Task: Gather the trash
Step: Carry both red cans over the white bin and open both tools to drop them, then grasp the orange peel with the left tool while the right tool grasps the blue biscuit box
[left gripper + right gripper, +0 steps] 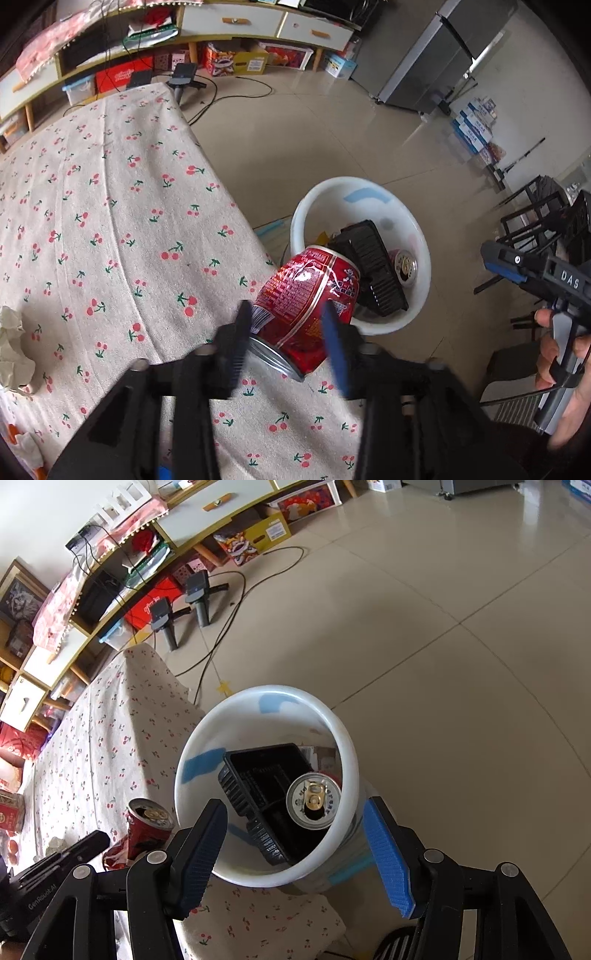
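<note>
A dented red drink can [306, 288] hangs tilted over the corner of the cherry-print table [110, 221], right beside the white bin [354, 181] on the floor. It lies between the blurred fingers of my left gripper [288, 339], which stands open around it. The same red can [147, 823] shows at the lower left of the right wrist view. My right gripper [295, 853] is open and empty, straight above the white bin [266, 690]. Inside the bin lie a black plastic tray [258, 775] and a silver-topped can [314, 801].
Crumpled tissue [11, 343] lies at the table's left edge, and a red box [11, 812] stands further along. Black chairs [535, 221] stand right of the bin. A low shelf unit [229, 22] and cables [221, 627] run along the far wall.
</note>
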The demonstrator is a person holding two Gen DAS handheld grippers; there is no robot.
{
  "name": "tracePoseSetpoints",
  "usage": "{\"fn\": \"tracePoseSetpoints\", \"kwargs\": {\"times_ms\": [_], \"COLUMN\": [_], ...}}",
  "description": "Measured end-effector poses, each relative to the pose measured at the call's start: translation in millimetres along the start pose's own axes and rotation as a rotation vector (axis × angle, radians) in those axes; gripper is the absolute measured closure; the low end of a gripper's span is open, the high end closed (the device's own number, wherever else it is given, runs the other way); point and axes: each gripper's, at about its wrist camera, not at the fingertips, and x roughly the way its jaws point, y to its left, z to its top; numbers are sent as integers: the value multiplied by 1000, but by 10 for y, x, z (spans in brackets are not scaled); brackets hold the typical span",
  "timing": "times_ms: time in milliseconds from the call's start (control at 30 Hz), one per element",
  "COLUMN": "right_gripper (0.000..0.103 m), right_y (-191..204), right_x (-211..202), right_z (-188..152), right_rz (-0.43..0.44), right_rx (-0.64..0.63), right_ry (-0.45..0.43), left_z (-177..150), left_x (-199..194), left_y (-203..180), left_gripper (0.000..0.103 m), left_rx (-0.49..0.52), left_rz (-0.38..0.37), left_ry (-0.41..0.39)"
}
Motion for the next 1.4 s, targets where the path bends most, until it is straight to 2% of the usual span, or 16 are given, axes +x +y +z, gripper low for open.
{"fn": "tracePoseSetpoints", "kwargs": {"times_ms": [67,200,267,300,333,467,633,800,967,1167,1300,1400], "right_gripper": [37,37,37,37,37,37,37,37,37,37,37,37], "right_y": [8,28,15,7,-2,-50,-85,-119,-207,-246,-174,-56], "right_x": [-9,-19,-9,-10,-13,-39,-42,-67,-115,-147,-145,-147], "right_z": [1,-6,-6,-7,-6,0,2,13,1,14,-11,-47], "right_rz": [7,8,8,8,9,11,13,19,19,21,22,27], "right_rx": [0,-2,3,6,9,24,35,50,77,87,63,31], "right_ry": [-1,-1,1,1,1,-6,-6,-14,-24,-25,-18,-10], "left_z": [-33,-82,-146,-164,-181,-218,-135,108,324,316,218,96], "left_x": [-8,212,329,382,434,525,498,530,564,332,82,-152], "left_y": [-109,-339,-442,-460,-470,-485,-516,-487,-401,-361,-198,-18], "left_gripper": [33,33,31,36,56,55,55,54,44,43,28,25], "left_rx": [62,196,262,273,270,279,241,169,98,92,74,36], "left_rz": [19,122,152,157,158,159,119,106,73,52,61,57], "left_ry": [-16,57,60,67,80,53,29,30,17,-21,-47,-54]}}
